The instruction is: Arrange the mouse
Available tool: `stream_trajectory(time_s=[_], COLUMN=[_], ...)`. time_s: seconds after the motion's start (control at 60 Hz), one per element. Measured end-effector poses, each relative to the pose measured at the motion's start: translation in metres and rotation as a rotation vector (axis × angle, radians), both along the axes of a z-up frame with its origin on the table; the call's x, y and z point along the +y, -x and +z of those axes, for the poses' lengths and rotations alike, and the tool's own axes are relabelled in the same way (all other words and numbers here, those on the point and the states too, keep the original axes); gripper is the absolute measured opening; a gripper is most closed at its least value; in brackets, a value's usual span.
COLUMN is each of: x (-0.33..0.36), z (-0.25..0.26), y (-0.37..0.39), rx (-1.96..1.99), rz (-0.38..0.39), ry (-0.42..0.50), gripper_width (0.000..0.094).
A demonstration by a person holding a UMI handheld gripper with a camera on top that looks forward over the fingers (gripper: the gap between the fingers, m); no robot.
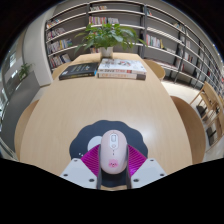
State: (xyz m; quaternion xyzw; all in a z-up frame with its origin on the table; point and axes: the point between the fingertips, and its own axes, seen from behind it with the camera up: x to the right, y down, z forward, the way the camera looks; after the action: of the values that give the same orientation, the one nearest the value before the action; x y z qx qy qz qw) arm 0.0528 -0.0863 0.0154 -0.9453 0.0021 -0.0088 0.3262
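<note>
In a library with bookshelves (150, 30) behind, the round wooden desk (70, 115) carries the white mouse (113, 152) at 6 o'clock, clamped between the gripper (113, 172) fingers, and its smooth shell may slip if the pressure loosens.

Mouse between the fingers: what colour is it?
White, with a pinkish wheel strip down its middle; the mouse sits between the gripper fingers in the gripper view.

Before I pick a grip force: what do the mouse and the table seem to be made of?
The mouse, between the gripper fingers, looks like smooth pale plastic with a soft sheen, probably hard and a bit slick. The table looks like light wood or wood-look laminate, matte with faint grain; which one, I cannot tell. The pads seem to touch the mouse's sides.
</note>
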Motion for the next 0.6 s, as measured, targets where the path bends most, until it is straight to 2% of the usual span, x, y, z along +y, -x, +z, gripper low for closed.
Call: stream_trajectory(time_s=[0.05, 0.1, 0.15, 0.3, 0.317, 0.383, 0.45, 0.6], x=[-0.005, -0.006, -0.001, -0.004, -0.002, -0.004, -0.005, 0.0], z=[-0.013, -0.03, -0.033, -0.029, -0.031, -0.027, -0.013, 0.06], y=[0.001, 0.004, 0.002, 0.002, 0.001, -0.008, -0.007, 0.009], rx=[0.015, 0.021, 0.005, -0.004, -0.003, -0.046, -0.064, -0.052], rz=[-0.008, -0.006, 0.0, 0.006, 0.006, -0.005, 0.003, -0.01], ry=[0.02, 0.029, -0.001, 0.013, 0.017, 0.039, 0.044, -0.065], gripper_width=[0.0336, 0.0376, 0.0373, 0.0474, 0.0492, 0.0662, 0.0721, 0.0748])
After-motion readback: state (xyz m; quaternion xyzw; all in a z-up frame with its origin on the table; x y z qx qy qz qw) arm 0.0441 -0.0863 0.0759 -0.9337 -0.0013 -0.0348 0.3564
